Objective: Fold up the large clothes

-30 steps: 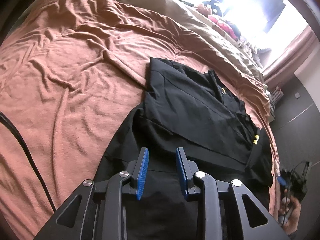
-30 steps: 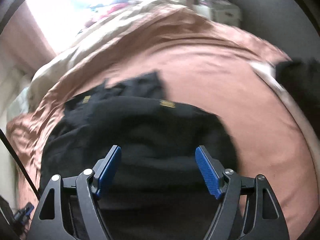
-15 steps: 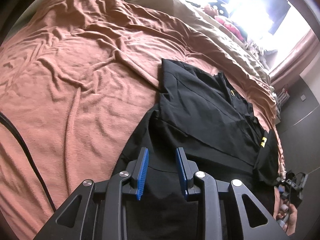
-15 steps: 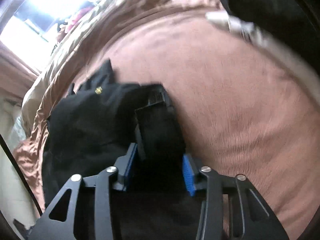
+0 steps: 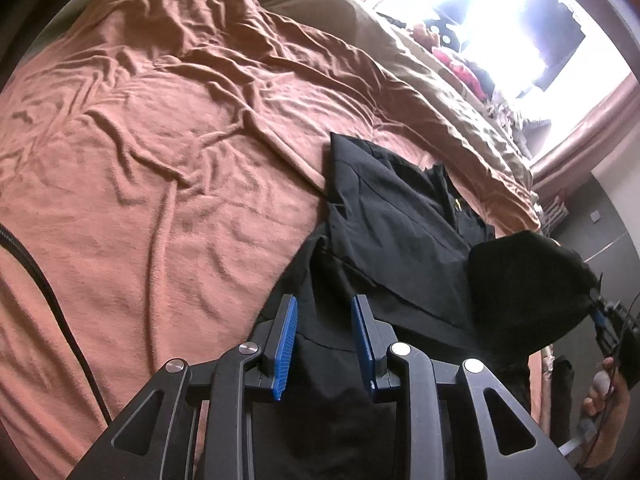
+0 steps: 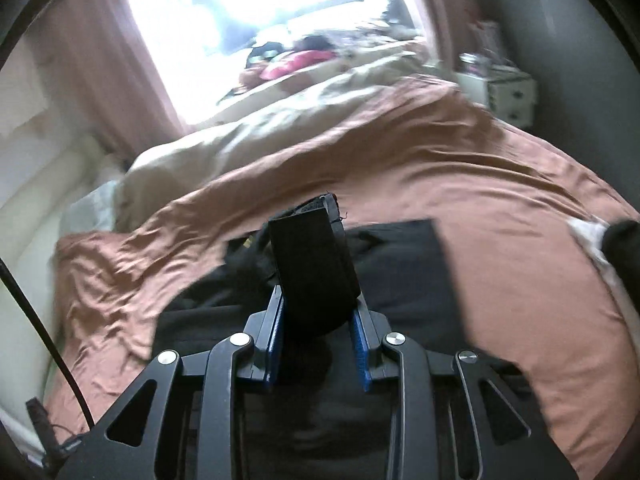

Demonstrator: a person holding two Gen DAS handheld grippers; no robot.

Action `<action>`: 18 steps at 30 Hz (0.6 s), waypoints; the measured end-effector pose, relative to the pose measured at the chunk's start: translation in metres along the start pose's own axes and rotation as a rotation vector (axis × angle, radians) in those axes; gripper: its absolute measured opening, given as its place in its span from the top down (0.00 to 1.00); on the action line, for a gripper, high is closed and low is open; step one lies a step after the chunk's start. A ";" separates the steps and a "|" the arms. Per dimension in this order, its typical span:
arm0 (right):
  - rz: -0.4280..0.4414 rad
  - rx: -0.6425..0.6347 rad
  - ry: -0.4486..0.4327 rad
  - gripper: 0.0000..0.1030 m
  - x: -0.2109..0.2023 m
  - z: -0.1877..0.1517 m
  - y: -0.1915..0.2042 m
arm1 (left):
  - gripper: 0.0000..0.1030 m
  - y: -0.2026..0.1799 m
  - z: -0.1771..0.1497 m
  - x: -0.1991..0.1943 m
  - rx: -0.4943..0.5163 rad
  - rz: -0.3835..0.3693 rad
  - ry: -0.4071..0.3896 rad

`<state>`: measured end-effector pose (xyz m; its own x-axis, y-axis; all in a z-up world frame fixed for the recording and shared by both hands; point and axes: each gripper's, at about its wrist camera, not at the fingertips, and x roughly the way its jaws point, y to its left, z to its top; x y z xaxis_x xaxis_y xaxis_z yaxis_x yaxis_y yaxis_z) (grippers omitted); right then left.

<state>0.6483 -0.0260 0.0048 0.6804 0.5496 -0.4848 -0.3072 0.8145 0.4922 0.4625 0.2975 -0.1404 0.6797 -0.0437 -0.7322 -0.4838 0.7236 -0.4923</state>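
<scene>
A large black garment (image 5: 396, 232) with small yellow marks lies on the rust-coloured bed sheet (image 5: 160, 140). My left gripper (image 5: 324, 340) hovers over its near part, jaws a little apart with nothing between them. My right gripper (image 6: 318, 332) is shut on a folded black edge of the garment (image 6: 312, 256) and holds it lifted above the rest of the cloth (image 6: 400, 264). In the left wrist view that lifted part (image 5: 524, 284) hangs at the right, with the right gripper (image 5: 608, 320) and the hand holding it.
A beige duvet (image 5: 420, 72) lies along the far side of the bed under a bright window (image 6: 248, 4). A white bedside cabinet (image 6: 504, 92) stands at the back right. A black cable (image 5: 48, 288) crosses the left.
My right gripper closed on the garment's edge and lifted it up and over the rest. My left gripper stayed over the near part, drifting slightly.
</scene>
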 end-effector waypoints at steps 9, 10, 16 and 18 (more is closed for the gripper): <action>0.132 -0.126 0.090 0.74 0.048 -0.031 0.103 | 0.71 0.025 0.010 -0.016 -0.056 -0.008 -0.025; 0.143 -0.141 0.104 0.74 0.053 -0.038 0.113 | 0.71 0.028 0.010 -0.017 -0.062 -0.008 -0.026; 0.296 -0.154 0.270 0.62 0.098 -0.042 0.140 | 0.71 0.039 0.014 -0.023 -0.085 -0.003 -0.034; 0.322 -0.176 0.296 0.36 0.107 -0.045 0.146 | 0.71 0.040 0.014 -0.024 -0.089 -0.002 -0.036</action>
<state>0.6460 0.1605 -0.0076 0.3205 0.7883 -0.5252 -0.5976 0.5985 0.5335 0.4339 0.3373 -0.1360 0.6994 -0.0187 -0.7144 -0.5286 0.6592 -0.5348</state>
